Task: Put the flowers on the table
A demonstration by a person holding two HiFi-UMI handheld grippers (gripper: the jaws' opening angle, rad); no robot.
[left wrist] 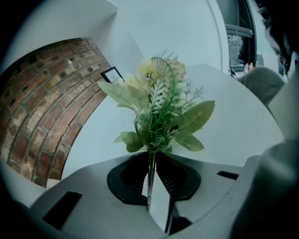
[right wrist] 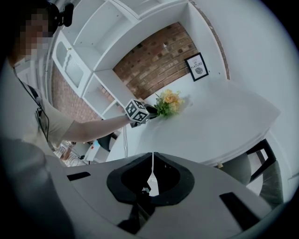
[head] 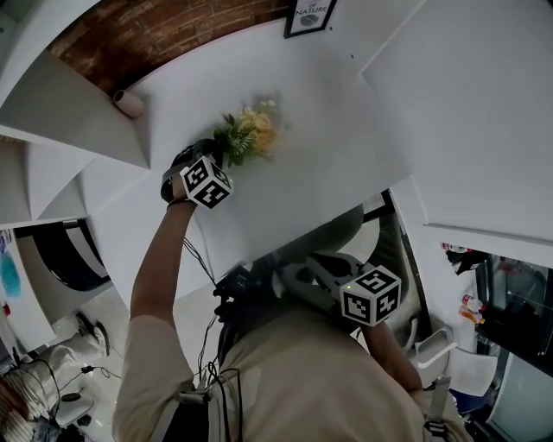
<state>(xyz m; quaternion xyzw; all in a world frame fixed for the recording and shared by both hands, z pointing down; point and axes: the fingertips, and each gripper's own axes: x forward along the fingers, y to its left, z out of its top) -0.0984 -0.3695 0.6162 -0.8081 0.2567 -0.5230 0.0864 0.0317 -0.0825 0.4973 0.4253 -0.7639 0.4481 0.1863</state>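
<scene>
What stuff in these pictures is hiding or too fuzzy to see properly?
- Stem ends of the flowers: left gripper view, hidden behind the left gripper body.
- Whether the flowers touch the table: blurred in head view, too small in right gripper view.
- The framed picture: head view, cut off by the top edge.
- The pinkish thing by the brick wall: head view, too small to name.

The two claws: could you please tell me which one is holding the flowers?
The left claw, out over the white table: its jaws clamp the flowers by the stems. The right claw is shut on nothing, back near the person's body.
</scene>
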